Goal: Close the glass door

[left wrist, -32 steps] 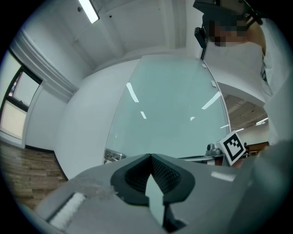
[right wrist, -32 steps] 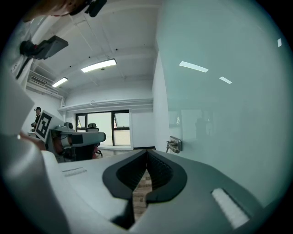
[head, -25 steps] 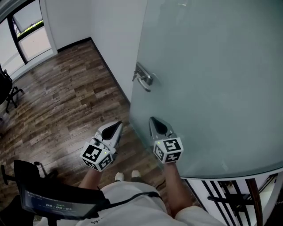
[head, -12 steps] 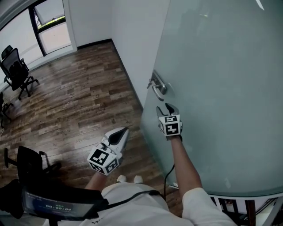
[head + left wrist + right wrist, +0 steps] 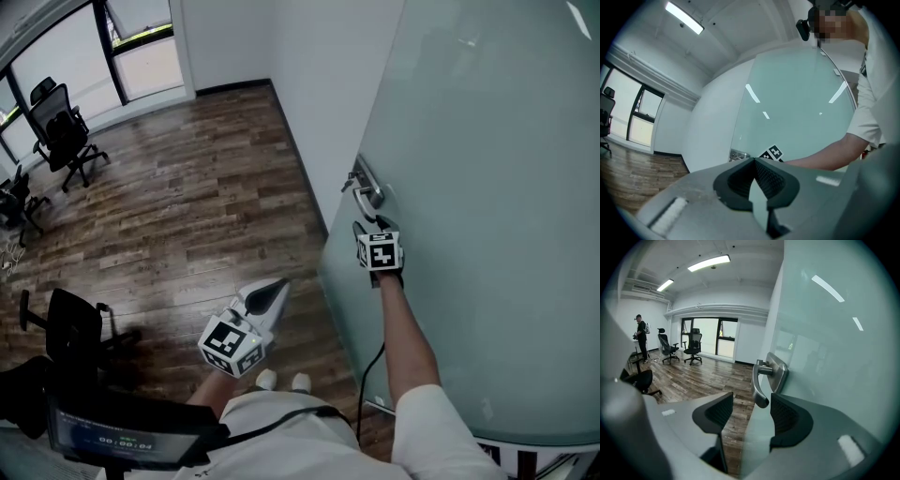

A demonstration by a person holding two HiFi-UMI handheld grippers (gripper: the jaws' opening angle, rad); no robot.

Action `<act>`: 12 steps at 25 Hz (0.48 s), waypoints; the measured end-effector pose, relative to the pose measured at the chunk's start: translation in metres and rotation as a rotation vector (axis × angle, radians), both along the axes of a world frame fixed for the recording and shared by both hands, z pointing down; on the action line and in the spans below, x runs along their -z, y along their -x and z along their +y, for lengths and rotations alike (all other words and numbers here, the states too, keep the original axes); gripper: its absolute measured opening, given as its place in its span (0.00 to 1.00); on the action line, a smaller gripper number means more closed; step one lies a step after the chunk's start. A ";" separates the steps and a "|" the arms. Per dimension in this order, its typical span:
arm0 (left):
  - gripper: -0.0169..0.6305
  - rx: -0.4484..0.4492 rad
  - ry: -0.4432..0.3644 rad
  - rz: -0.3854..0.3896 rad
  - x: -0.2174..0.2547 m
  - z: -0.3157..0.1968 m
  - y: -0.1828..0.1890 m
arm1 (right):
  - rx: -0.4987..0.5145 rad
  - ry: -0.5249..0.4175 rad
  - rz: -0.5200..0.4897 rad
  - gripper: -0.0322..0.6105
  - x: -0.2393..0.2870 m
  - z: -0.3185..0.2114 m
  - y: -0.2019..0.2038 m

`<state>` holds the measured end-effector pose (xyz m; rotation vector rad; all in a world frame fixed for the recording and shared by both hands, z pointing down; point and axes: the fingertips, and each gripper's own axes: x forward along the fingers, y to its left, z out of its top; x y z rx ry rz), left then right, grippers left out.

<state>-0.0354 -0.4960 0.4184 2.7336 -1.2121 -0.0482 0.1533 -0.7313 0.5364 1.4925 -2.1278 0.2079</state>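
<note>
- One glass door (image 5: pixel 469 169) — frosted, pale green, on your right, with its free edge over the wood floor (image 5: pixel 187 206).
- One metal lever handle (image 5: pixel 367 190) near that edge.
- Your right gripper (image 5: pixel 369 225) — jaws opening, handle tip between them, pads not pressing.
- Your left gripper (image 5: pixel 279 286) — jaws together, empty, clear of the door.

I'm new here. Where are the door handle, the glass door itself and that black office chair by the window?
door handle (image 5: pixel 757 387), right gripper view, middle of the metal lever.
glass door (image 5: pixel 487 187), head view, bare frosted pane.
black office chair (image 5: pixel 58 114), head view, its backrest.
</note>
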 end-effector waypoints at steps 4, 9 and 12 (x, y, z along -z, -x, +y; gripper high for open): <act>0.03 -0.002 0.004 -0.014 -0.001 -0.005 -0.001 | -0.025 0.005 -0.011 0.38 -0.003 -0.011 -0.001; 0.03 -0.015 0.024 -0.037 -0.007 -0.010 -0.012 | -0.057 0.010 -0.040 0.22 -0.001 -0.013 -0.007; 0.03 -0.045 0.040 -0.048 -0.009 -0.016 -0.029 | -0.045 0.021 -0.039 0.22 -0.001 -0.013 -0.007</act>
